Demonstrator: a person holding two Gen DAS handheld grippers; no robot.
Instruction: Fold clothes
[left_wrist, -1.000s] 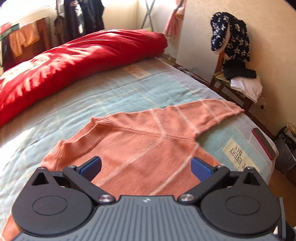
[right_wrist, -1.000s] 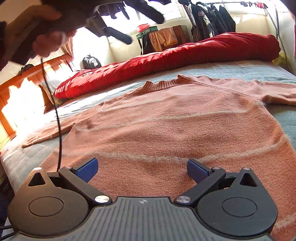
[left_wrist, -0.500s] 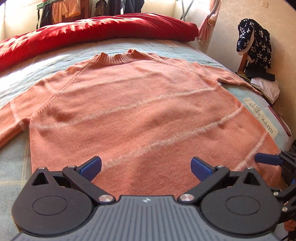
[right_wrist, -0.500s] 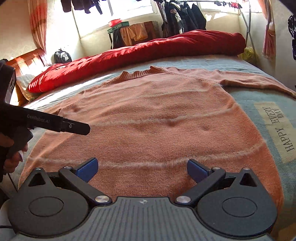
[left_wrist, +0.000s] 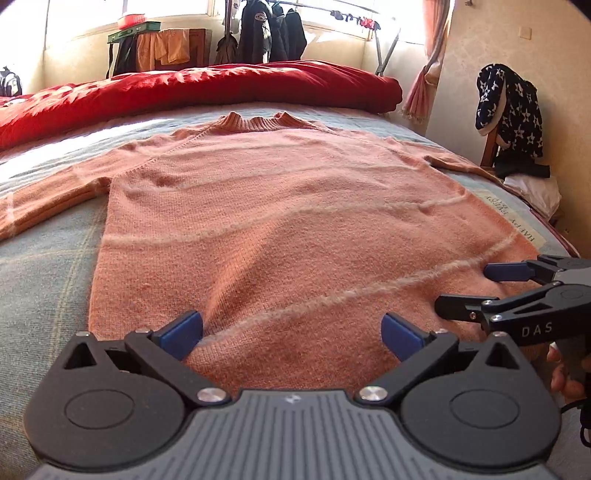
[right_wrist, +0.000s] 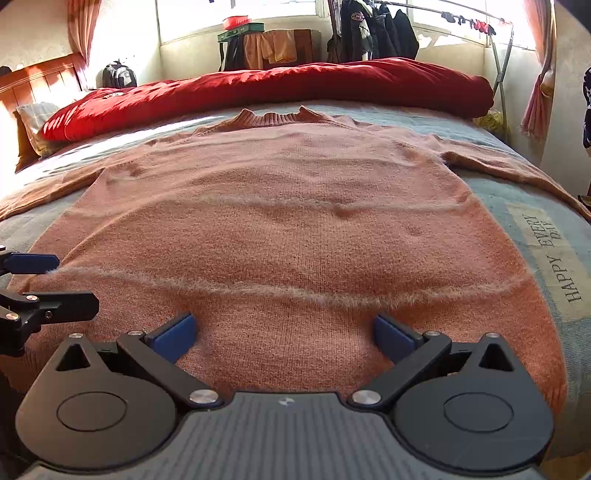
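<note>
Bedroom scene, sunlit window at the back with a rail of dark jackets (left_wrist: 271, 31) hanging across it. One bed (left_wrist: 44, 266) with a pale blue-green cover fills the view, and one rolled red duvet (left_wrist: 207, 86) runs along its far side. One salmon-orange sweater (left_wrist: 288, 221) is spread flat on the bed, collar pointing toward the duvet, both sleeves stretched out to the sides, a few fuzzy pale stripes across it. Off to the side stands one wooden chair (left_wrist: 489, 149) with a navy star-print garment (left_wrist: 511, 105) draped on top.

Two grippers here. The left gripper (left_wrist: 291, 328) hovers over the sweater's hem toward its left corner, blue pads spread wide apart with nothing between them. The right gripper (right_wrist: 284, 332) sits just beside it over the right half of the hem, also wide apart and empty. Each one pokes into the other's view from the side, and a bit of a hand (left_wrist: 565, 373) shows behind the right one.
</note>
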